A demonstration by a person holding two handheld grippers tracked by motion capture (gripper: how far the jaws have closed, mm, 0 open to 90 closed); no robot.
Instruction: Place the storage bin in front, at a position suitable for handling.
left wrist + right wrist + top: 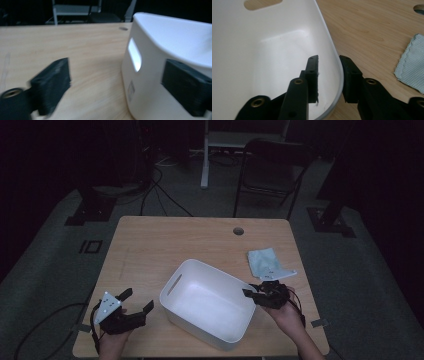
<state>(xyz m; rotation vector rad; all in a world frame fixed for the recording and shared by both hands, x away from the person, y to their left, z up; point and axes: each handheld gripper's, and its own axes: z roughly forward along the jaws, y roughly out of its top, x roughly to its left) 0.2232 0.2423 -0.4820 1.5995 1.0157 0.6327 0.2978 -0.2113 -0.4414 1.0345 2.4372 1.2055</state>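
Observation:
An empty white plastic bin point(207, 300) with a slot handle stands on the wooden table point(150, 245), near its front edge. In the right gripper view my right gripper point(329, 60) straddles the bin's near right rim point(336, 65), one jaw inside and one outside. A gap shows between the inner pad and the wall, so it is open. In the high view the right gripper point(250, 292) sits at the bin's right corner. My left gripper point(138, 299) is wide open just left of the bin. In the left gripper view the left gripper point(117, 65) faces the bin's handle side point(150, 50), holding nothing.
A pale blue-grey cloth point(264, 261) lies flat on the table behind the right gripper, and the same cloth point(412, 70) shows in the right gripper view. A round cable hole point(238, 231) is near the far edge. A dark chair point(272, 165) stands beyond the table.

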